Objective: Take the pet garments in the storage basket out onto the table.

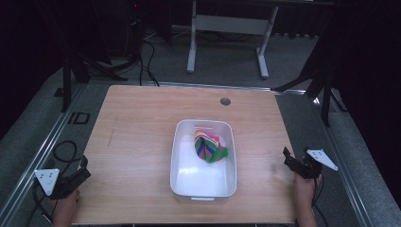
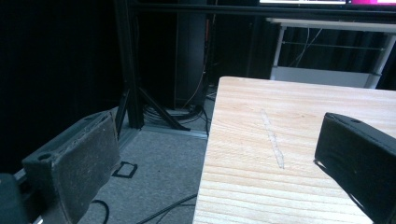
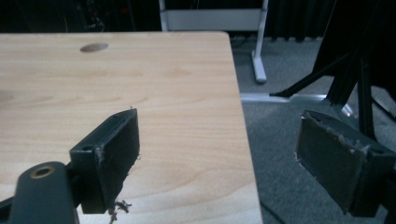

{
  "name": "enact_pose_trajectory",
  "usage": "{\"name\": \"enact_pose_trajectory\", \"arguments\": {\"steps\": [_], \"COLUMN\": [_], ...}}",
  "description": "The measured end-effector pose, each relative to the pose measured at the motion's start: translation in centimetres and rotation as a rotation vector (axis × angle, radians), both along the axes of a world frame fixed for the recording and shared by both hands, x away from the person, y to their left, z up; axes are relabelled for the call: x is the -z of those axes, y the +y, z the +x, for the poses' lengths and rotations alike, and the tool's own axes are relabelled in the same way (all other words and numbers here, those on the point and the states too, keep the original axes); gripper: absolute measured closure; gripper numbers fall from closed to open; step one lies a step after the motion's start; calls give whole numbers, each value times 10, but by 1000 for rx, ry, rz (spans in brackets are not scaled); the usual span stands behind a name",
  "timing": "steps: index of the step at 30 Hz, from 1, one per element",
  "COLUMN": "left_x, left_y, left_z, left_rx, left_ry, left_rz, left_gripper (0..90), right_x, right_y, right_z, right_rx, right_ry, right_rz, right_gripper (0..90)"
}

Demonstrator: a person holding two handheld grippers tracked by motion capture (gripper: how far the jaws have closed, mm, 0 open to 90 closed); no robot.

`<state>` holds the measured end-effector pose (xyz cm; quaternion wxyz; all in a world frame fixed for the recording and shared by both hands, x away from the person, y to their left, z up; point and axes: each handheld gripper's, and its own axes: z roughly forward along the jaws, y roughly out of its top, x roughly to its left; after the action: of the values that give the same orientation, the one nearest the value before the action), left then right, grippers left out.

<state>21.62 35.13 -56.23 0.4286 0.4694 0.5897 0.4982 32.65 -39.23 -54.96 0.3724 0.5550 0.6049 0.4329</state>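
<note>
Both hands are sitting wide of the action right now. The left gripper (image 1: 81, 171) is resting at the near left edge of the table (image 1: 142, 123), and in the left gripper view its jaws are standing wide apart with nothing but the table edge and grey floor between them. Over on the other side, the right gripper (image 1: 292, 162) is hanging at the near right edge, and in the right gripper view its jaws are likewise spread, released, gripping nothing at all.

The thing to watch is lying in the middle: a bundle of colourful cloth (image 1: 209, 146), striped in green, pink, yellow and blue, is sitting inside the white bin (image 1: 178, 156), tucked toward its far right side. The near half of the bin is looking bare.

So where is the work standing? By my reading, the cloth is in the bin, both grippers are well apart from it, and neither is reaching in. Either the putting-in is done, or a taking-out is yet to start; I cannot tell which.
</note>
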Motion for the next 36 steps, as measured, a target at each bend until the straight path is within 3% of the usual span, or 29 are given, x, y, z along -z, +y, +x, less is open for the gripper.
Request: {"name": "enact_pose_trajectory", "arguments": {"steps": [2, 5, 9, 10, 12, 13, 14, 15, 17, 18, 20, 23, 24, 25, 28, 29, 31, 36], "left_x": [0, 0, 0, 0, 0, 0, 0, 0, 0, 0, 0, 0, 0, 0, 0, 0, 0, 0], "left_y": [0, 0, 0, 0, 0, 0, 0, 0, 0, 0, 0, 1, 1, 1, 1, 1, 1, 1], "left_z": [0, 0, 1, 1, 1, 1, 1, 2, 2, 2, 2, 2, 2, 2, 2, 2, 2, 2], "left_rx": [1, 1, 4, 7, 9, 8, 9, 9, 10, 11, 15, 17, 17, 18, 22, 22, 22, 24], "left_ry": [2, 3, 4, 7, 9, 9, 10, 10, 11, 12, 12, 12, 13, 14, 12, 12, 10, 10], "left_rz": [6, 1, 5, 2, 2, 2, 3, 3, 4, 4, 2, 1, 1, 3, -3, -3, -5, -3], "left_gripper": [3, 3, 3, 3, 3, 3, 3, 3, 3, 3, 3, 3, 3, 3, 3, 3, 3, 3], "right_x": [-2, -2, 0, -1, 0, 1, 1, 1, 1, 1, 2, 0, -2, -2, -6, -6, -16, -25], "right_y": [-3, -3, -16, -21, -23, -28, -28, -32, -34, -34, -35, -31, -28, -28, -20, -20, -11, -5], "right_z": [-2, -3, -7, -8, -8, -8, -8, -8, -8, -8, -7, -10, -10, -10, -9, -9, -6, -3], "right_rx": [-41, -32, -71, -116, -147, -232, -232, -308, -370, -370, -456, -548, -620, -620, -706, -706, -774, -790], "right_ry": [11, 17, 38, 48, 58, 95, 95, 138, 196, 196, 268, 318, 362, 362, 421, 421, 461, 454], "right_rz": [18, 4, 41, 55, 52, 79, 79, 87, 58, 58, 26, -41, -50, -50, -78, -78, -75, -76], "right_gripper": [158, 158, 152, 144, 144, 142, 142, 140, 140, 140, 140, 140, 140, 140, 140, 140, 133, 130]}}
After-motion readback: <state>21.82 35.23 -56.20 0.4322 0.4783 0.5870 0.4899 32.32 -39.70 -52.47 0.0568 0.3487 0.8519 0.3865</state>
